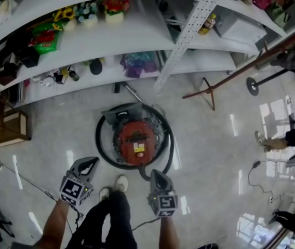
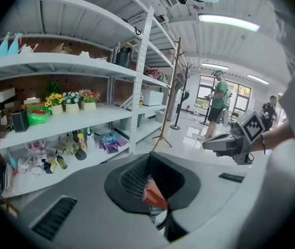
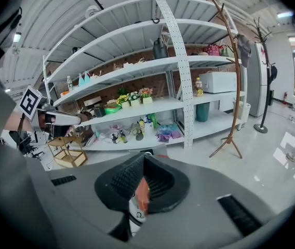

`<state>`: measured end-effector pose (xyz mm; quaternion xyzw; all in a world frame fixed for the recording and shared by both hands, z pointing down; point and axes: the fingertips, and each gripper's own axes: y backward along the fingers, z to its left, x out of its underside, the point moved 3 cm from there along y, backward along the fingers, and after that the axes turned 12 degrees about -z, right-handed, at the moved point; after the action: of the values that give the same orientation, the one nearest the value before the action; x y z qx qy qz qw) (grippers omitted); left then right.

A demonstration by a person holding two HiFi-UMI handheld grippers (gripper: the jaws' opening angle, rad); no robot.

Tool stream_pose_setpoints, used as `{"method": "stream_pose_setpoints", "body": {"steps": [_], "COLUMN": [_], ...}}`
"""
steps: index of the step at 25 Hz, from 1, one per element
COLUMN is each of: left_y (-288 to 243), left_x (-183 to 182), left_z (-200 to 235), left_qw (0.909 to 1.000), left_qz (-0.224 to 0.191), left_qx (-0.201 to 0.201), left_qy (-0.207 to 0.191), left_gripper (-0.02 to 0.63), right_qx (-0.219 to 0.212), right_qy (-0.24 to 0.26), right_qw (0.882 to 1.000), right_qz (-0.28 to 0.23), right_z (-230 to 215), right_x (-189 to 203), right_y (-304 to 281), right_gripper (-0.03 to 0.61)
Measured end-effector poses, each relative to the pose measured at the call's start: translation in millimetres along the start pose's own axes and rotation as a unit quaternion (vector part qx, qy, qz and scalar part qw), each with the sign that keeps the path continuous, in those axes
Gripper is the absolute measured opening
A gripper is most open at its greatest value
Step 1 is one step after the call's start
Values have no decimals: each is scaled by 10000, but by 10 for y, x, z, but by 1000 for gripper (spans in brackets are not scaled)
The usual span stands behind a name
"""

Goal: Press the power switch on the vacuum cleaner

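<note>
Head view: steep look down at a glossy floor.
Left gripper: clenched, empty.
Vacuum cleaner: red, just ahead, between the pair, hose coiled around.
Right gripper: clenched, empty, nearer its rim.
Risk: switch indistinct; an off-target press may shove it away.

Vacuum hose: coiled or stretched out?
Coiled. In the head view the black hose runs in a loop around the red vacuum cleaner, close to its body rather than trailing across the floor.
</note>
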<state>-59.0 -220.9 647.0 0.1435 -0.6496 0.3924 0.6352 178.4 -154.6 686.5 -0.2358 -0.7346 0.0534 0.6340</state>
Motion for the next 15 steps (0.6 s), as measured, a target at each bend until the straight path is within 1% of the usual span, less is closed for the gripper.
{"method": "stream_pose_setpoints", "body": {"steps": [2,6,10,15], "left_y": [-49,-174,-252,-321], "left_x": [143,321,526,761], "left_z": [14,30,36,27], "left_qw": [10000,9998,9999,9995], "left_qz": [63,16,108,218], "left_qx": [27,-51,54,47], "left_qy": [-7,194,74,202], "left_gripper": [8,8,8,8], "right_qx": [-8,-43,-57,-31], "right_qy": [-32,-38,-112,-207], "right_qw": [10000,9999,9998,9994], "right_qz": [43,83,154,268], "right_z": [-11,-44,-79,-167], "right_x": [90,310,487,705], "right_y": [-82,-229,-328,-450], "right_gripper": [9,9,9,9]}}
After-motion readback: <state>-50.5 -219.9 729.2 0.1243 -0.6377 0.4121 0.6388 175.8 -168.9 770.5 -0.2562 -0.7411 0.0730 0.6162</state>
